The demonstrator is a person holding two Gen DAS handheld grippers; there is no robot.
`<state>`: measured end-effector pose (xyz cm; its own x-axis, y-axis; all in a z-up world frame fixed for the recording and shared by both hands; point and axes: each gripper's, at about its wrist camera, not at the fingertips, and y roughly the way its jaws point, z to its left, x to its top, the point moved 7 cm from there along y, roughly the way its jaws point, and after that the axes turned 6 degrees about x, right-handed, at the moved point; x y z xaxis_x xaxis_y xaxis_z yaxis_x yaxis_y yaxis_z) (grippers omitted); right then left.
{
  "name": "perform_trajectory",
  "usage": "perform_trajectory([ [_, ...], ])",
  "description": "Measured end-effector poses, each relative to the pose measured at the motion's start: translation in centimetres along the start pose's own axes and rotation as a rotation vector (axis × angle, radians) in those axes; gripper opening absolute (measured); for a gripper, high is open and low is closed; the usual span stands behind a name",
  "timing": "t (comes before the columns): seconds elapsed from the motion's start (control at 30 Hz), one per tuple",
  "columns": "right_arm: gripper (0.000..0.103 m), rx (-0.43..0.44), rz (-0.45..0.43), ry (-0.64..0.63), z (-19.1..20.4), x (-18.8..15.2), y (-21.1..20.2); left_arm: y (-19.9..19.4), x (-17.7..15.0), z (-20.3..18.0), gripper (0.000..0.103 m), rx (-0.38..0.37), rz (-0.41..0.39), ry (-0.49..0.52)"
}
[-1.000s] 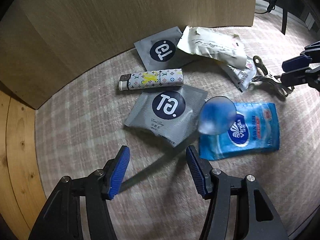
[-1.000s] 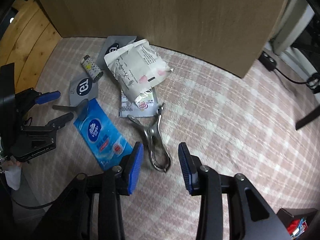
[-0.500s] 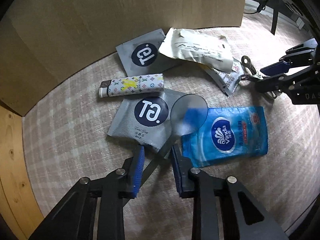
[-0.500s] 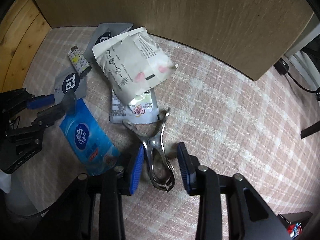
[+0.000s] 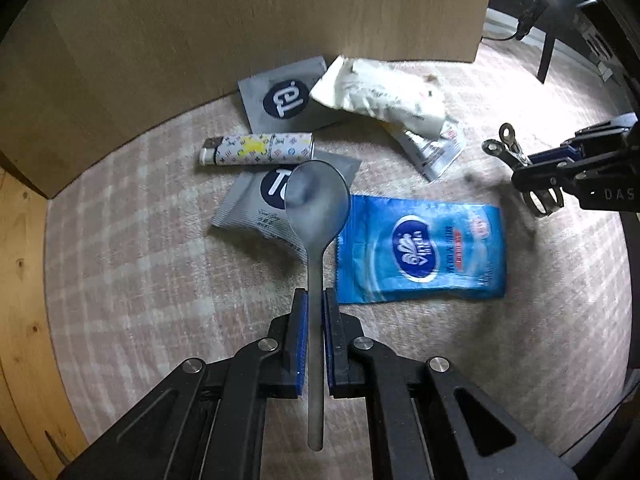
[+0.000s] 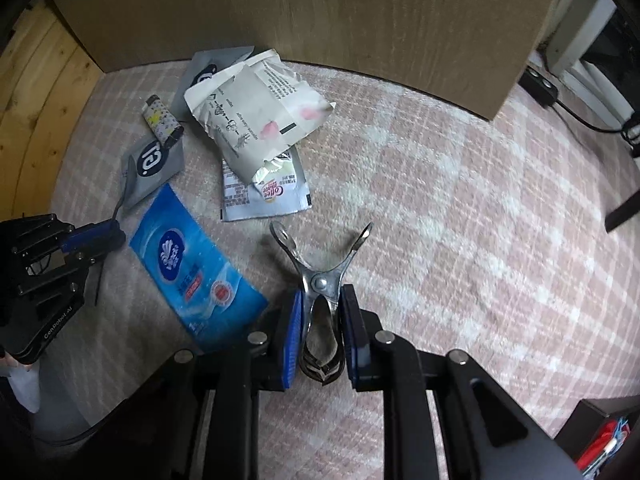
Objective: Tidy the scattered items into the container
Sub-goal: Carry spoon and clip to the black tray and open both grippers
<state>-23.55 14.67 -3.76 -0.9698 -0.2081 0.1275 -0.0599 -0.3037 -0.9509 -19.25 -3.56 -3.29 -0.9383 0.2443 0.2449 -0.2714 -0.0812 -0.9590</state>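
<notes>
A second ago both grippers stood open over the checked rug; now each has closed on something; the left gripper has its blue pads clamped on the handle of the translucent grey plastic spoon, whose bowl now hangs over the nearer grey sachet and the edge of the blue Vinda tissue pack; the right gripper has squeezed the handles of the metal clip, so the clip's jaws gape wide toward the Coffee-mate sachet; in the left wrist view the clip appears raised off the rug, though motion blur leaves that uncertain

So two items look secured at once, and the likely next step is carrying both to the container; which object that is cannot be told for sure from these views; the tall tan box wall standing along the far edge of the rug is the probable candidate, its opening out of sight

Still lying on the rug near that far edge are the patterned lighter, the second grey sachet against the box, and the crumpled white paper packet lying over the Coffee-mate sachet; the tissue pack sits nearer the middle; the task therefore seems early, with most items yet to be collected
</notes>
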Motion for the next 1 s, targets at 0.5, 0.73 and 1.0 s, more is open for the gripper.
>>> perform_trajectory([
  [0.5, 0.019, 0.031, -0.167, 0.147, -5.8, -5.7, -9.4, -7.9, 1.4, -10.4, 0.007, -0.103, -0.142, 0.129],
  [0.73, 0.019, -0.045, -0.258, 0.308, -13.6, -13.3, -15.3, -12.1, 4.1, -22.7, 0.007, -0.202, -0.192, 0.298],
  [1.0, 0.019, -0.136, -0.324, 0.5, -23.0, -22.2, -21.7, -15.6, 6.4, -36.3, 0.007, -0.319, -0.218, 0.466],
])
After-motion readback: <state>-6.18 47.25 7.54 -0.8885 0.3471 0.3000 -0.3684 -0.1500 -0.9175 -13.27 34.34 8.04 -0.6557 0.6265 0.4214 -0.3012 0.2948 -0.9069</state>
